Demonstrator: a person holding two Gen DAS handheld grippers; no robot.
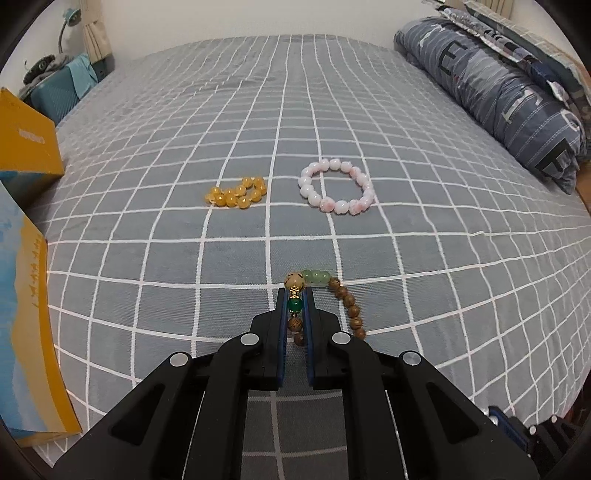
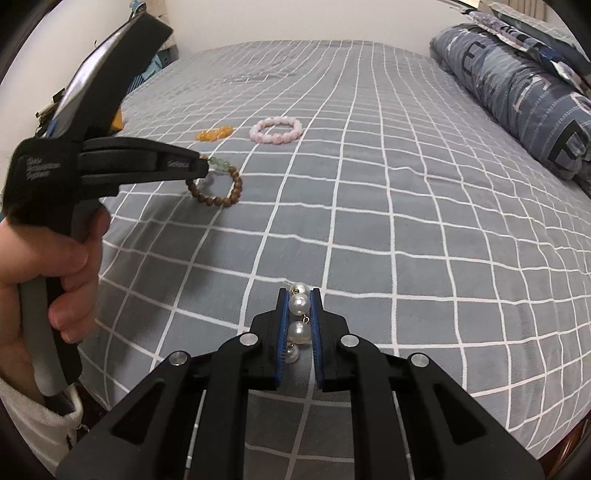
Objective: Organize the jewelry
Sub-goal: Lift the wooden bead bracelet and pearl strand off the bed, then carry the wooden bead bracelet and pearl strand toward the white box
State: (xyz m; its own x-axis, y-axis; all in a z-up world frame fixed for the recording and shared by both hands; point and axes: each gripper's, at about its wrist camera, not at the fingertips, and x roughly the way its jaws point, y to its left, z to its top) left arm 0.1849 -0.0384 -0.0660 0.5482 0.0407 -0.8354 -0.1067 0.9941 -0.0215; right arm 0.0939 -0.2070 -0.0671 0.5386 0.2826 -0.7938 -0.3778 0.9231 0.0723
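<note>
A grey checked bed [image 1: 369, 110] against a white wall [image 1: 221, 18], folded quilt [image 1: 498, 96] and possibly curtains beside.

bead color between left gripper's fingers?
Dark green bead, above brown wooden ones; clearest in the left wrist view.

Amber bracelet [image 1: 236, 194] left of pink bracelet [image 1: 337, 187], both on bed [image 1: 406, 258].

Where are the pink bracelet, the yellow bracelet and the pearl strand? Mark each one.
pink bracelet [image 1: 336, 186]: left wrist view, on a near bead of the ring.
yellow bracelet [image 1: 236, 192]: left wrist view, on its middle beads.
pearl strand [image 2: 300, 303]: right wrist view, on the pearl between the tool's fingers.
</note>
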